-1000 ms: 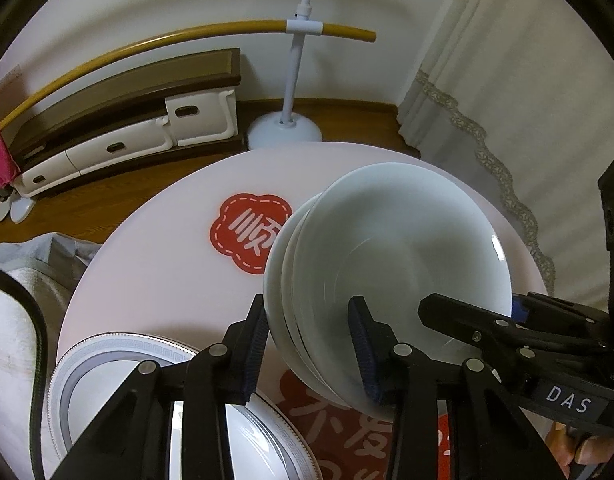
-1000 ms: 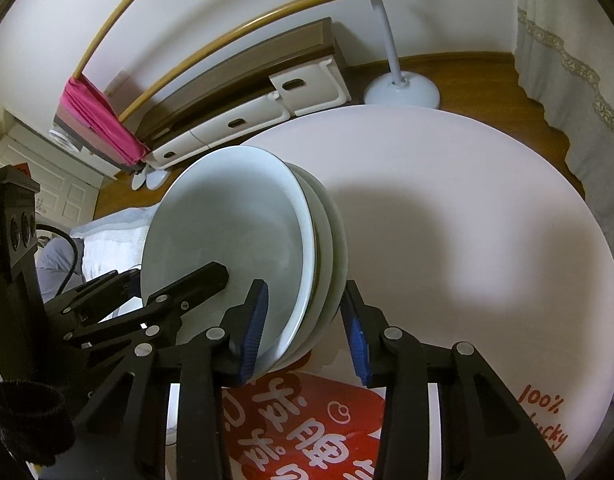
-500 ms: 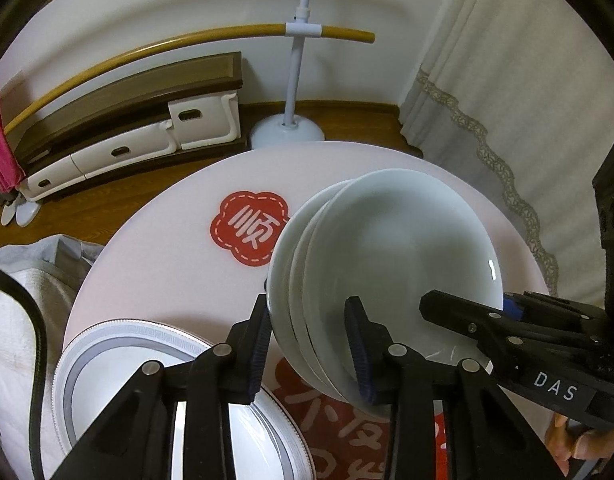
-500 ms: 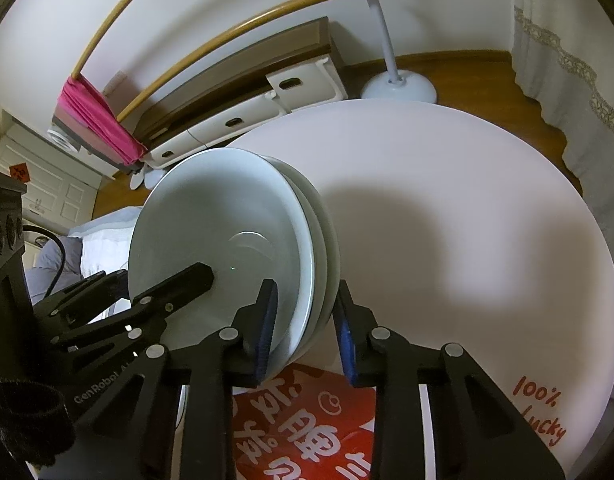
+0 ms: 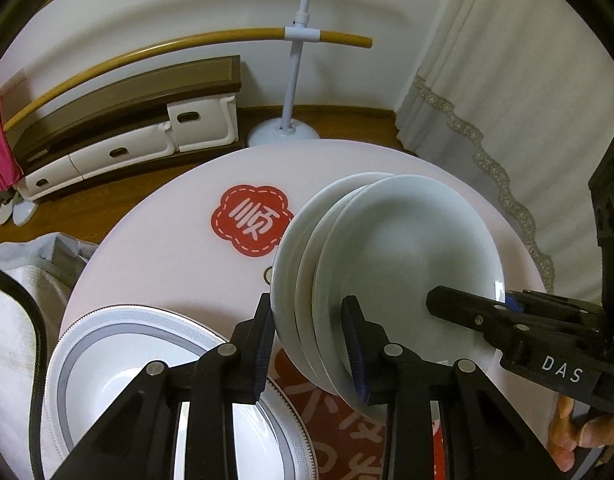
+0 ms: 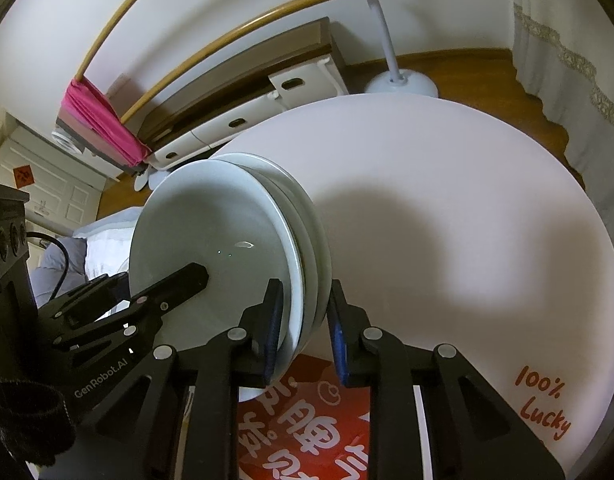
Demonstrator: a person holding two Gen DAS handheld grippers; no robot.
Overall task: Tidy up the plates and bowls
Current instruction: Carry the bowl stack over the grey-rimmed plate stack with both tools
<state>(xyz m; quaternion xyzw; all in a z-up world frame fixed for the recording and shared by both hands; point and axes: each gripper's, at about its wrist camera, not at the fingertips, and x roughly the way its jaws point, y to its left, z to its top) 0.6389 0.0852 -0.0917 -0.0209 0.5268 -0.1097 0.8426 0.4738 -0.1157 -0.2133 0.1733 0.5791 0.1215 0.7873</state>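
- A stack of three pale bowls (image 5: 391, 264), nested and tipped on edge, fills the centre and right of the left-wrist frame, lifted above a round white surface (image 5: 167, 240).
- The left gripper (image 5: 309, 344) at lower centre has its jaws narrow and clamped across the stack's rims, one pad outside the outermost bowl, the other inside the innermost.
- In the right-wrist frame, the right gripper (image 6: 303, 328) at lower centre straddles the opposite rim of the same stack; its jaws are closing, and whether the right pad already presses the outer bowl cannot be told.
- A grey-rimmed plate (image 5: 119, 360) lies flat at lower left of the left-wrist frame, just below the left gripper.
- Likely risk: the bowls are smooth and merely nested (nothing locks them), so uneven squeeze could let one slide out and drop.
- Should the two hands drift apart or twist differently, the stack may splay or slip from a pad.
- Lowered carelessly, a rim could strike the plate and chip.
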